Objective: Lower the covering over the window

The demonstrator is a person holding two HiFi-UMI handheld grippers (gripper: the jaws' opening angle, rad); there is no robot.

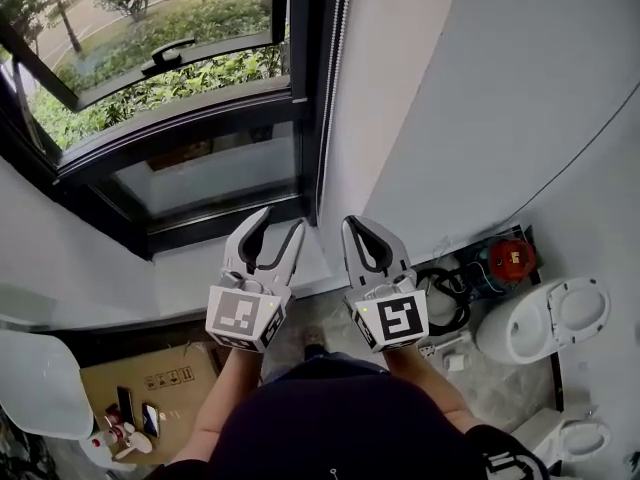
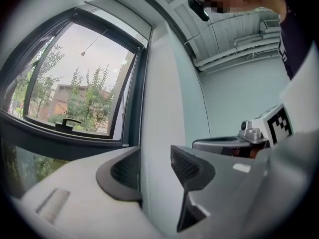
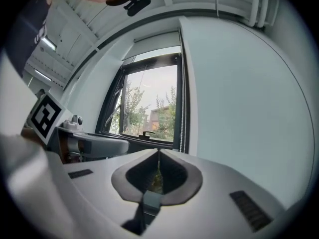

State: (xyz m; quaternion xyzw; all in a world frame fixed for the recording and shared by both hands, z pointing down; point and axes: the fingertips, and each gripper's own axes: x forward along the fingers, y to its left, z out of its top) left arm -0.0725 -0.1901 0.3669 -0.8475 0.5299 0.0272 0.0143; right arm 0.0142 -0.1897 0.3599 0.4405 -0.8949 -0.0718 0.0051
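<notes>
While left tongs (image 1: 282, 218) gape, box (image 1: 160, 383) bearing items (image 1: 150, 418)

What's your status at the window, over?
Left gripper open, empty; right gripper shut, empty. Blind rolled up at top, window uncovered. Chain by frame's right edge, untouched. Nothing in the way.

The left gripper (image 1: 281, 220) and the right gripper (image 1: 352, 223) are hovering side by side. The left one is facing the lower right corner of the window (image 1: 170, 98), the right one the wall (image 1: 480, 88) just beside it. A cord (image 1: 333, 68) is hanging along the window's right frame. The rolled covering (image 3: 154, 44) is sitting above the window. On the floor (image 1: 500, 388), a toilet (image 1: 545, 318) is standing to the right and a cardboard box (image 1: 150, 383) is lying to the left.
</notes>
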